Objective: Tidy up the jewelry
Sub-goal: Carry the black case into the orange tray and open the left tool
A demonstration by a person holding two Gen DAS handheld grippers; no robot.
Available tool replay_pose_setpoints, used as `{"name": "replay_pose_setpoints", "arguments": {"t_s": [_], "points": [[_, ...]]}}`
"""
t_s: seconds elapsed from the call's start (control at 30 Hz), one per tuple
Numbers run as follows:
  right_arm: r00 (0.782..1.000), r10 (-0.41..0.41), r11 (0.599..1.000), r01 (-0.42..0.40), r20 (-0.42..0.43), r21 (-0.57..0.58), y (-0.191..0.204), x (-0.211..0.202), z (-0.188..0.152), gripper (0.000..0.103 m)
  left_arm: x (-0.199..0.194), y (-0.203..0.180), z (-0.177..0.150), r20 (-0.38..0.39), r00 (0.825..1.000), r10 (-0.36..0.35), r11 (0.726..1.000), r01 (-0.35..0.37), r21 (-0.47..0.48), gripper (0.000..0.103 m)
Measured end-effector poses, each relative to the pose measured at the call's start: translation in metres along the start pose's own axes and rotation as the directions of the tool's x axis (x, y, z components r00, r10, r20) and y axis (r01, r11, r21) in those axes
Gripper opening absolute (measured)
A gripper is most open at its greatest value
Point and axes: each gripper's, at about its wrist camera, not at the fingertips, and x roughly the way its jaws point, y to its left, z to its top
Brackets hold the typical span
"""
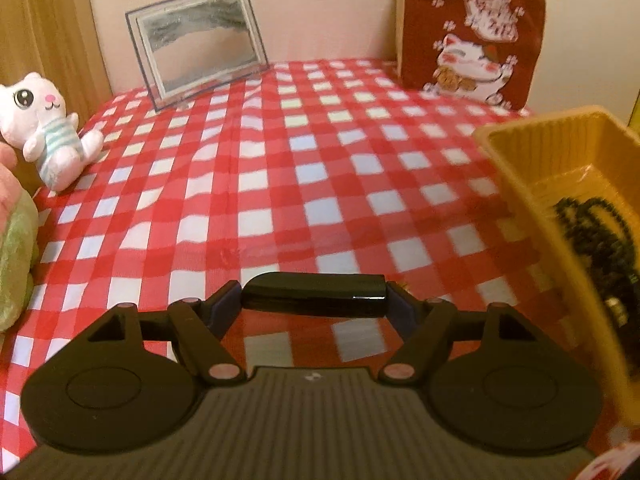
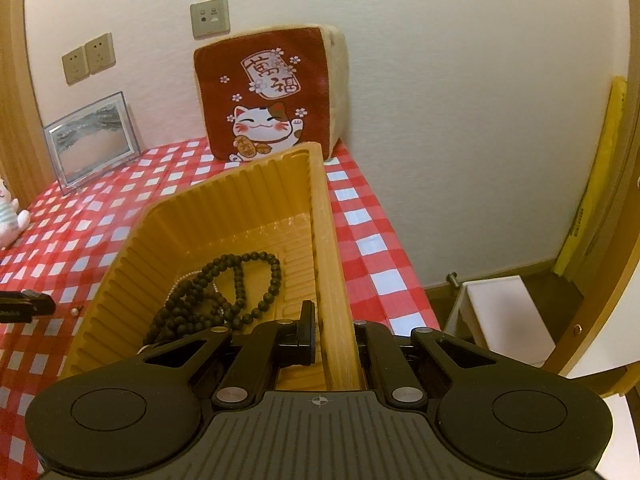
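Observation:
My left gripper (image 1: 314, 296) is shut on a glossy black bangle (image 1: 316, 294), held crosswise between both fingers just above the checked cloth. A yellow ribbed tray (image 1: 520, 168) stands to its right. In the right wrist view my right gripper (image 2: 334, 334) is shut on the yellow tray's right wall (image 2: 326, 248), one finger inside and one outside. In the tray lie a black bead necklace (image 2: 224, 300) and, partly under it, a thin white pearl string (image 2: 182, 280). A tiny pale bead (image 2: 75, 311) lies on the cloth left of the tray.
A red-and-white checked cloth (image 1: 280, 160) covers the table. At the back stand a glass picture frame (image 1: 196, 44) and a red lucky-cat cushion (image 2: 272, 96). A white plush cat (image 1: 48, 128) and a green plush (image 1: 16, 260) sit at the left. A white stool (image 2: 508, 312) stands beyond the table's right edge.

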Motion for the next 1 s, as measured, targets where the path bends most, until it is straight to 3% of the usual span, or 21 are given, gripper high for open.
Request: {"name": "replay_pose_setpoints", "arguments": {"t_s": [0.2, 0.37, 0.6, 0.83, 1.0], "points": [[1.000, 0.004, 1.000, -0.004, 0.007, -0.004, 0.000, -0.003, 0.000, 0.005, -0.030, -0.021, 0.017, 0.060, 0.996, -0.073, 0.997, 0.073, 0.014, 0.075], [1.000, 0.002, 1.000, -0.002, 0.012, -0.015, 0.003, -0.005, 0.001, 0.005, -0.052, -0.051, 0.026, 0.086, 0.979, -0.187, 0.982, 0.184, 0.050, 0.075], [1.000, 0.009, 1.000, -0.009, 0.021, -0.015, 0.003, -0.008, 0.003, 0.005, -0.067, -0.109, 0.032, 0.085, 0.925, -0.371, 0.925, 0.359, 0.123, 0.075], [1.000, 0.012, 1.000, -0.011, 0.023, -0.024, 0.005, -0.008, 0.006, 0.005, -0.058, -0.155, 0.028, 0.020, 0.872, -0.489, 0.858, 0.477, 0.193, 0.075], [1.000, 0.012, 0.999, -0.012, 0.025, -0.031, 0.007, -0.010, 0.005, 0.005, -0.045, -0.174, 0.023, -0.026, 0.860, -0.510, 0.838, 0.503, 0.211, 0.075]]}}
